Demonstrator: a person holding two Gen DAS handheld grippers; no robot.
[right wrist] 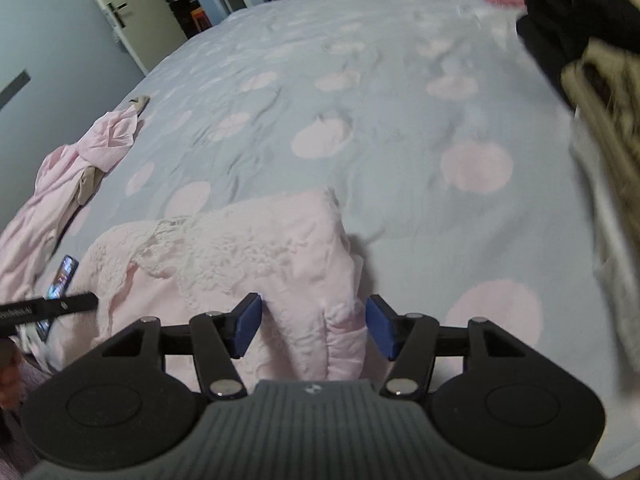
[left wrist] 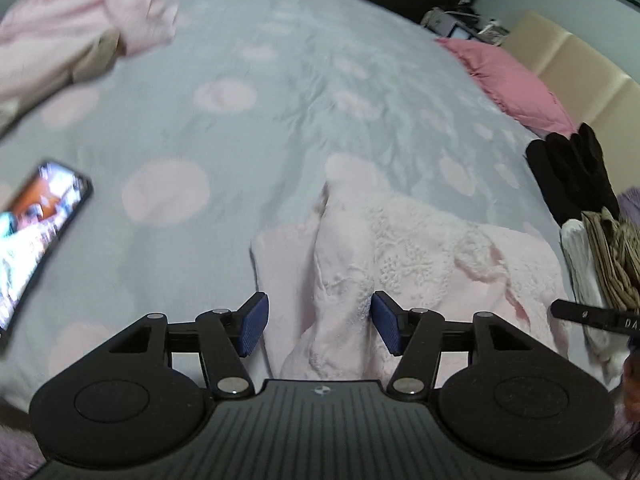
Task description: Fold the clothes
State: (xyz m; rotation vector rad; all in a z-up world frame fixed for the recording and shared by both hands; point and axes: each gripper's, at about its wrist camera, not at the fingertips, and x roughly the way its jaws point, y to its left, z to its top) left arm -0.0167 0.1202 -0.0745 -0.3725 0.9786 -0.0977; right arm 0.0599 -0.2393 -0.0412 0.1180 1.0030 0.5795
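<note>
While both grippers gape, pink garment (left wrist: 420, 248) lies folded, long axis crosswise

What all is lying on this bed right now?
Bedcover: one, grey-blue with pale pink spots, over the whole bed.
Lacy garment: one, pale pink, near edge, between both tools' fingers.
Crumpled clothes: one heap, pink with a beige piece, far left.
Phone: one, dark, screen lit, left of the lacy garment.
Pillow: one, deeper pink, by the cream headboard.
Clothes pile: one, black, white and beige-patterned items, right.
Door: one, pale, beyond the bed.
Left tool: one, black, blue pads, open.
Right tool: one, same, open.
</note>
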